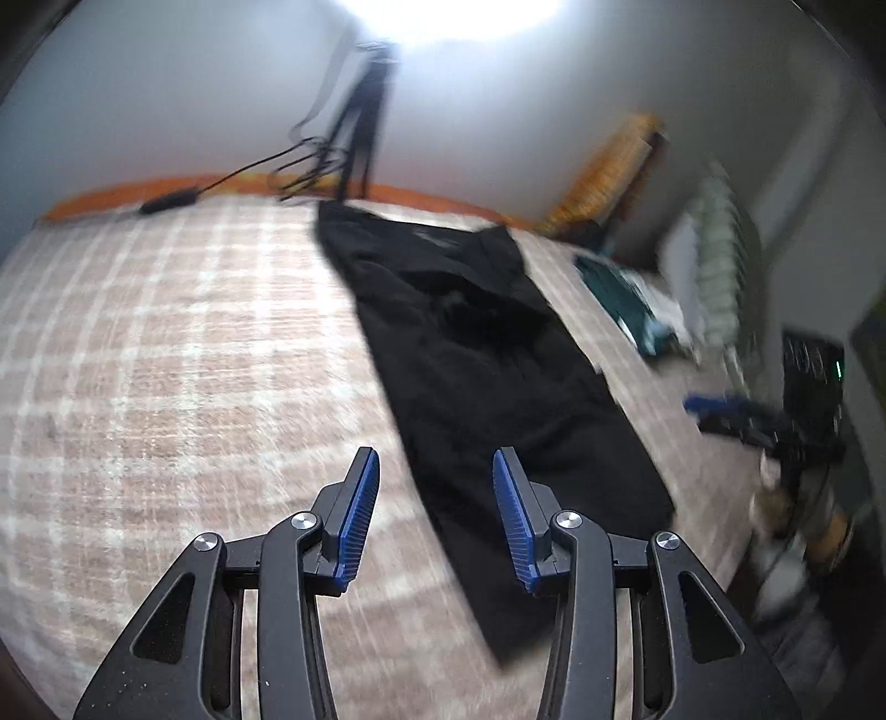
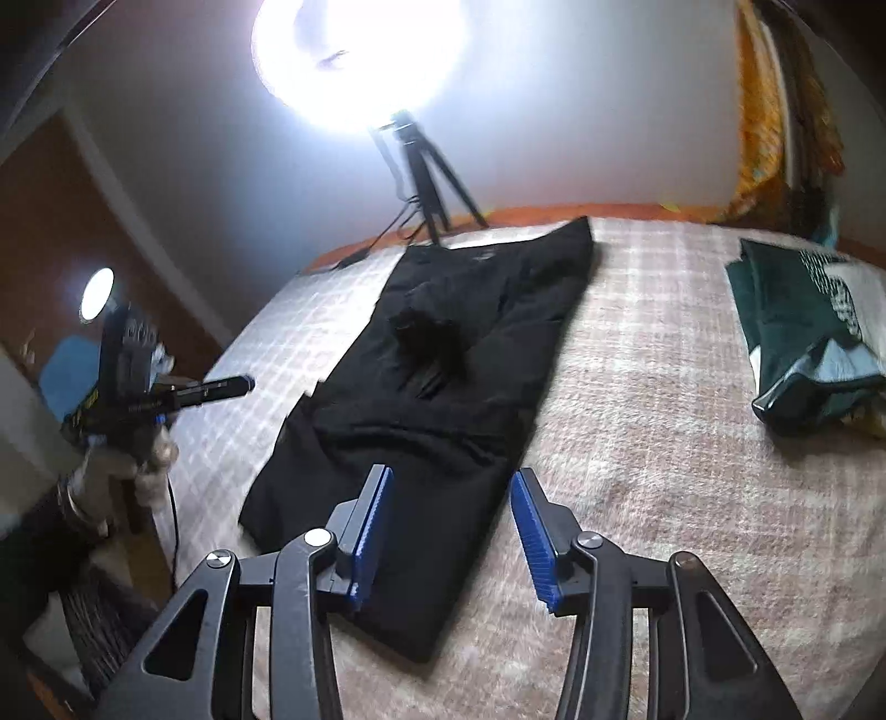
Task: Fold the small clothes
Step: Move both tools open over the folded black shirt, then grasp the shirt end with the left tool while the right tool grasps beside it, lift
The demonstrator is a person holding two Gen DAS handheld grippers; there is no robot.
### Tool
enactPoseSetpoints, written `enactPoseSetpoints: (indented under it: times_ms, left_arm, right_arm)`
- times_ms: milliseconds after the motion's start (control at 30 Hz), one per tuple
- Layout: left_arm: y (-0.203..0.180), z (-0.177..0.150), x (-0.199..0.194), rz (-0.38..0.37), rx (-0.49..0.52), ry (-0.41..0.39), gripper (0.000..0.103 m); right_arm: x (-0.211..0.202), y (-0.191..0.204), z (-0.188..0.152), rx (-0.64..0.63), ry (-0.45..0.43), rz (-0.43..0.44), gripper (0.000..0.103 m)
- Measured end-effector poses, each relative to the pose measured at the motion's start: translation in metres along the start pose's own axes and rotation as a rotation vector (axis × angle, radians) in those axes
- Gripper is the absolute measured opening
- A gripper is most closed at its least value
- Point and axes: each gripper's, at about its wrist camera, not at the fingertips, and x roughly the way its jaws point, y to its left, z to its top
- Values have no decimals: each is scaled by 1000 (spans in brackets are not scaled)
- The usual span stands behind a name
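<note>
A black garment (image 1: 487, 387) lies spread lengthwise on a bed with a checked pink-and-white cover (image 1: 166, 360). It also shows in the right wrist view (image 2: 443, 399), with a small bunched lump at its middle. My left gripper (image 1: 436, 471) is open and empty, above the garment's near left edge. My right gripper (image 2: 451, 490) is open and empty, above the garment's near end. The right gripper also shows blurred in the left wrist view (image 1: 720, 412), past the bed's right edge. The left gripper shows in the right wrist view (image 2: 243, 383), at the bed's left side.
A green-and-white folded cloth pile (image 2: 808, 332) lies on the bed's right side. A tripod (image 2: 426, 183) with a bright ring light (image 2: 360, 50) stands at the far edge, with cables (image 1: 232, 177) trailing on the bed. A wooden door (image 2: 83, 221) is at left.
</note>
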Motion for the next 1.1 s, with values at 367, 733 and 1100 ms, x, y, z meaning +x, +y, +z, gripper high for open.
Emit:
enactPoseSetpoints:
  times_ms: [367,733,1100]
  left_arm:
    - [-59,-29,-7,-42,245,64,41]
    - [1,70,14,32,51,-31,47]
    - [85,140,97,87,-127,-29,47]
  right_arm:
    - [-1,48,-33,-214,52,-8,47]
    - [14,-1,47,-53,-38,-29,47]
    - [97,-83,136,100,-20,-85,47]
